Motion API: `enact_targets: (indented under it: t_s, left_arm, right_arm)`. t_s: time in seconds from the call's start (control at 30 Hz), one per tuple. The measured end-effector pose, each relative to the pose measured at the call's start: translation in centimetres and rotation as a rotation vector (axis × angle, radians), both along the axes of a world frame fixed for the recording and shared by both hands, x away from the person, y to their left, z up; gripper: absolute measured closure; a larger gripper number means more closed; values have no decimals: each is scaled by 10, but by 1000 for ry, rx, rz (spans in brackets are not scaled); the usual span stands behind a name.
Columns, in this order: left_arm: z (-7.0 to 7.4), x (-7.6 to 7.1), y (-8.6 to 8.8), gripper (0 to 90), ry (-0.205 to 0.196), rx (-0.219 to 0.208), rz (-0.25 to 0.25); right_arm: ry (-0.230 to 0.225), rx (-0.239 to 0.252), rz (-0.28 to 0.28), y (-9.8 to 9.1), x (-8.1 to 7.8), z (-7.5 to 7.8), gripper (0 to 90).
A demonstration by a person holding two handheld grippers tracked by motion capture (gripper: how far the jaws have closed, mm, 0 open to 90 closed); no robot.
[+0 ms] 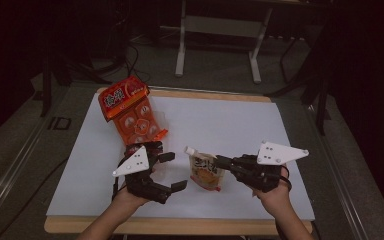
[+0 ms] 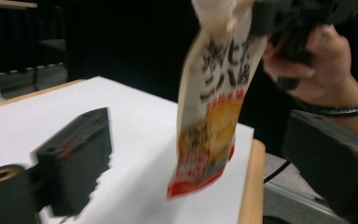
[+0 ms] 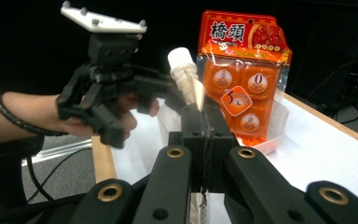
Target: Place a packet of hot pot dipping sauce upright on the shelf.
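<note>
A spouted snack pouch, beige with a yellow and red print and a white cap, hangs tilted just above the white table. My right gripper is shut on its upper edge, and in the right gripper view the jaws pinch the pouch just below the cap. My left gripper stands open just left of the pouch, not touching it. In the left gripper view the pouch hangs ahead between the two black fingers.
An orange blister pack of several cups stands propped at the back left of the white tabletop, with its foot in a low white tray. The wooden table edge runs along the front. A metal frame stands behind the table.
</note>
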State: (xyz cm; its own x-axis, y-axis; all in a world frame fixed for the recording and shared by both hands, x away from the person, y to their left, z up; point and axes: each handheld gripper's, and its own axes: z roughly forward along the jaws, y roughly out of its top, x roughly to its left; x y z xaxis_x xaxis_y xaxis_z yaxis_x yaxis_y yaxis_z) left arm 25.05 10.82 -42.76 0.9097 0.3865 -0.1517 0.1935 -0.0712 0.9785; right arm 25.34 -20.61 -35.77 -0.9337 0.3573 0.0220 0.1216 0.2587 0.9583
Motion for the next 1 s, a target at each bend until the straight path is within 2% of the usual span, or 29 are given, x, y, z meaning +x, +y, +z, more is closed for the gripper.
enact_targets:
  t_s: [0.1,0.2,0.23,0.37,0.43,0.47,0.53,0.57,0.73,1.0]
  left_arm:
    - [7,2,-3,149,-24,11,-25]
    - [12,5,-7,199,-36,36,-53]
    - [13,7,-8,238,-30,30,-89]
    - [15,8,-12,403,-45,55,-126]
    - [16,9,-13,454,-46,52,-146]
    - [17,9,-14,501,-49,51,-151]
    - [18,10,-14,525,-51,55,-163]
    - [19,10,-14,565,-55,52,-168]
    - [21,12,-14,642,-40,52,-197]
    - [20,12,-16,785,-62,73,-213]
  right_arm:
    - [3,1,15,2,-3,-1,896]
    - [4,-3,31,5,-6,-2,896]
    - [3,-5,37,7,-7,-2,896]
    - [5,-13,54,10,-10,-2,896]
    - [7,-18,56,11,-10,-2,896]
    - [10,-22,57,11,-10,-3,896]
    - [10,-26,58,12,-10,-4,896]
    - [13,-28,58,12,-10,-4,896]
    - [15,-20,64,12,-9,-5,896]
    - [20,-19,66,12,-10,-6,896]
